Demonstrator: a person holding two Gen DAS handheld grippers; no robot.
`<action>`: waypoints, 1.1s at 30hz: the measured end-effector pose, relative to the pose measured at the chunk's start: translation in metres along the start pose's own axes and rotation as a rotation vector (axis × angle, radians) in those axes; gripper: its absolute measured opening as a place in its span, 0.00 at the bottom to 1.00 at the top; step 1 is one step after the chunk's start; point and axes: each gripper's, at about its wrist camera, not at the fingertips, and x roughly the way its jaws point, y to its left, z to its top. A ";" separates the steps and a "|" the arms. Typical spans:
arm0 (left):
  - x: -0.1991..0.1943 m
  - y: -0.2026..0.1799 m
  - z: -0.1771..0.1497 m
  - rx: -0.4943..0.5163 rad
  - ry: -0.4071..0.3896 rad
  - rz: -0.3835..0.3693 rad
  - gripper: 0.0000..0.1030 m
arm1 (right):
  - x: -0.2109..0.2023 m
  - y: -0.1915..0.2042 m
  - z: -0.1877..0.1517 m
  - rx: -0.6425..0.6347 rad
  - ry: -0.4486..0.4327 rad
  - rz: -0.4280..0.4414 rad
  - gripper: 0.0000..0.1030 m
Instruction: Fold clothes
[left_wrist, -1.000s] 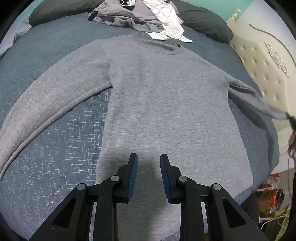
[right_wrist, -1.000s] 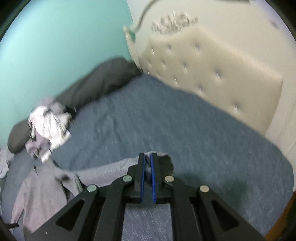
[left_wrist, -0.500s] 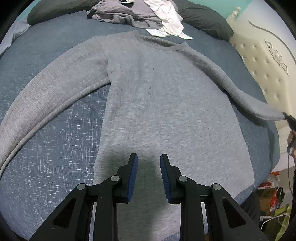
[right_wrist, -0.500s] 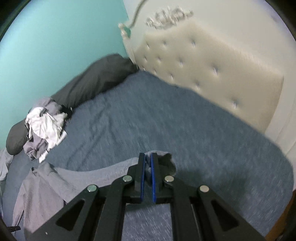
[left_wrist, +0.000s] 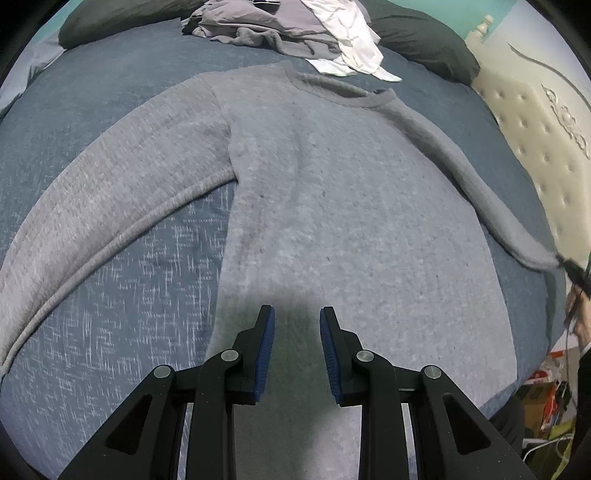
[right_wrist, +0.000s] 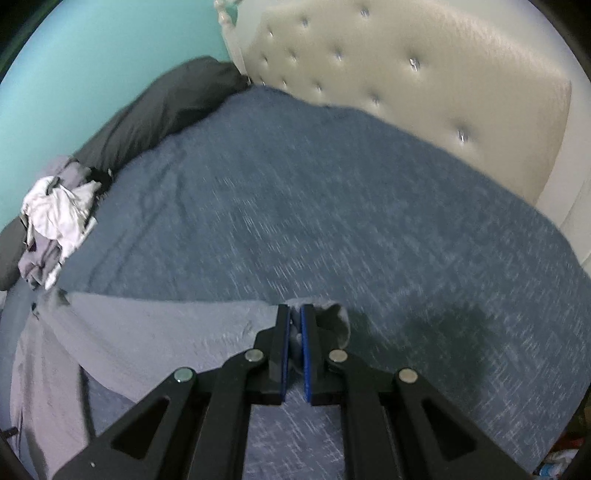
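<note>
A grey long-sleeved sweater lies face up on the blue bedspread, collar at the far end. My left gripper is open and empty, hovering over the sweater's lower hem. My right gripper is shut on the cuff of the sweater's right sleeve and holds it stretched out sideways, slightly off the bed. That sleeve and the right gripper show at the right edge of the left wrist view. The left sleeve lies flat, angled toward the near left.
A heap of grey and white clothes lies past the collar, also in the right wrist view. Dark pillows line the far edge. A cream tufted headboard bounds the bed's right side. Clutter sits on the floor.
My right gripper has pulled the right sleeve out from the sweater's body until it is straight. My left gripper has drifted slightly forward over the hem, still open.
</note>
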 end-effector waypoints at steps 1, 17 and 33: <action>0.001 0.001 0.003 -0.001 -0.002 -0.001 0.27 | 0.004 -0.003 -0.004 0.005 0.007 -0.004 0.06; 0.005 0.005 0.045 -0.011 -0.029 -0.012 0.27 | -0.015 -0.017 -0.001 0.079 -0.045 -0.017 0.12; 0.034 0.032 0.175 -0.008 -0.117 0.012 0.41 | 0.073 0.307 0.002 -0.280 0.141 0.392 0.26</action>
